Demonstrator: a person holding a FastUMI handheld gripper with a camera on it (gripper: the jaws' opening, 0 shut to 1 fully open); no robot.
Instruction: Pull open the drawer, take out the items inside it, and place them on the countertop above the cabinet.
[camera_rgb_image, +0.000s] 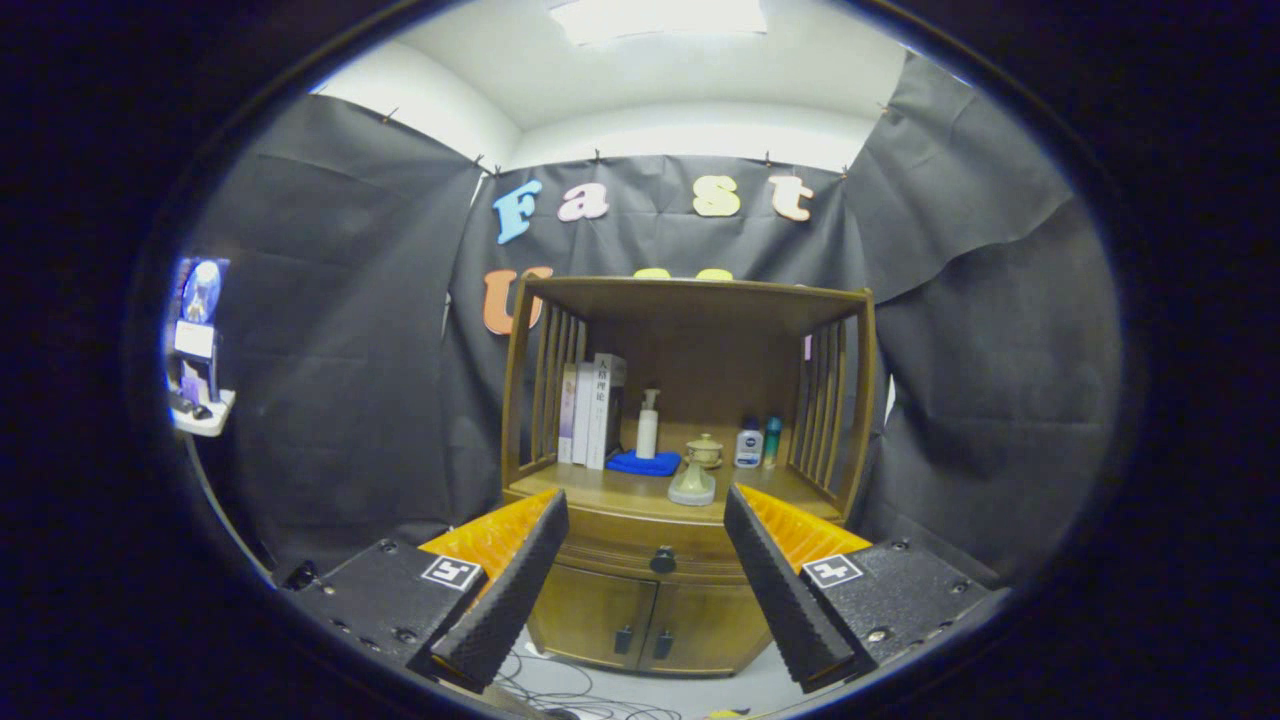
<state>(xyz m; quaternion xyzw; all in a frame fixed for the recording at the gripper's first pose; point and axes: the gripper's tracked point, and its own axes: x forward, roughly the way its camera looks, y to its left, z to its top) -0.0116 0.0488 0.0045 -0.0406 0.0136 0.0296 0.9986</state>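
The wooden cabinet (690, 470) stands against the booth wall, straight ahead of the gripper (645, 520) and still well apart from it. Its countertop (620, 492) sits under an open shelf roof, with slatted side rails to both sides. On the countertop, from the left rail, stand some books (592, 410), then a pump bottle (648, 425) over a blue cloth (645, 463), a small lidded pot (704, 451), a pale vase-like piece (692, 487) near the front edge, and two small bottles (757, 443).

The drawer (650, 535) lies just below the countertop and is closed; its dark knob (663, 561) is between the two fingers, beyond their tips. Below the drawer are two small doors (645, 625).

The gripper is wide open and holds nothing.

The risks, as I judge them: the knob is small and round, so the fingers may slip off it, or a crooked pull may jam the drawer. The countertop is crowded; free room is mostly at the front left and front right, so a placed item could knock the vase-like piece over. The roof and rails also limit the approach from above and from the sides. Cables (560, 690) lie on the floor before the cabinet.
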